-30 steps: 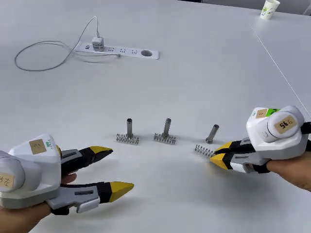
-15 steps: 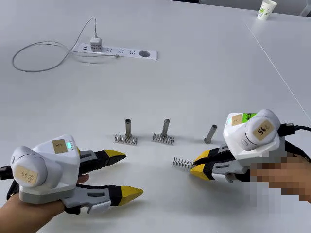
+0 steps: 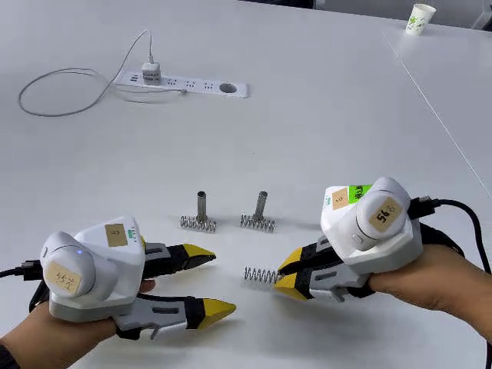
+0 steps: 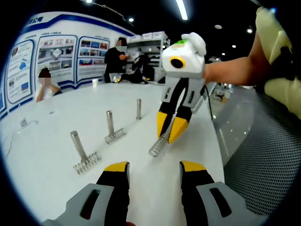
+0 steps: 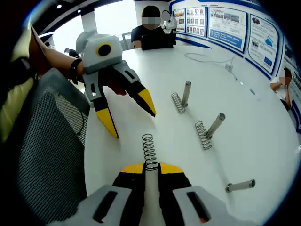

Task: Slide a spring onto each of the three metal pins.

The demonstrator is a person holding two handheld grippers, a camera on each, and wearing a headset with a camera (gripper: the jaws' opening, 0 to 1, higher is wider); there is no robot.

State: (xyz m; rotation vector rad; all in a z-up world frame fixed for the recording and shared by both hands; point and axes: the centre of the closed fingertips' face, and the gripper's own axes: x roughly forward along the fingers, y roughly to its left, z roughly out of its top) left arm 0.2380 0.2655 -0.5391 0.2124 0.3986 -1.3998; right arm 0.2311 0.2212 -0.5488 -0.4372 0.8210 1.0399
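Two metal pins (image 3: 201, 204) (image 3: 260, 203) stand upright on the white table, each with a loose spring (image 3: 198, 224) (image 3: 257, 224) lying at its foot. A third pin (image 4: 138, 108) stands farther along the row, with no spring beside it. My right gripper (image 3: 288, 273) is shut on one end of a third spring (image 3: 261, 274), which sticks out level toward my left gripper (image 3: 217, 281). That left gripper is open, holds nothing, and sits a short way from the spring's free end. In the right gripper view the spring (image 5: 149, 149) juts out from the shut jaws.
A white power strip (image 3: 184, 81) with a charger (image 3: 151, 73) and a looped cable (image 3: 54, 84) lies at the back left. A paper cup (image 3: 419, 17) stands far back right. People sit at the table's far side.
My right gripper has carried the spring left, away from the third pin and toward my left gripper. The left gripper has edged forward and stays open.
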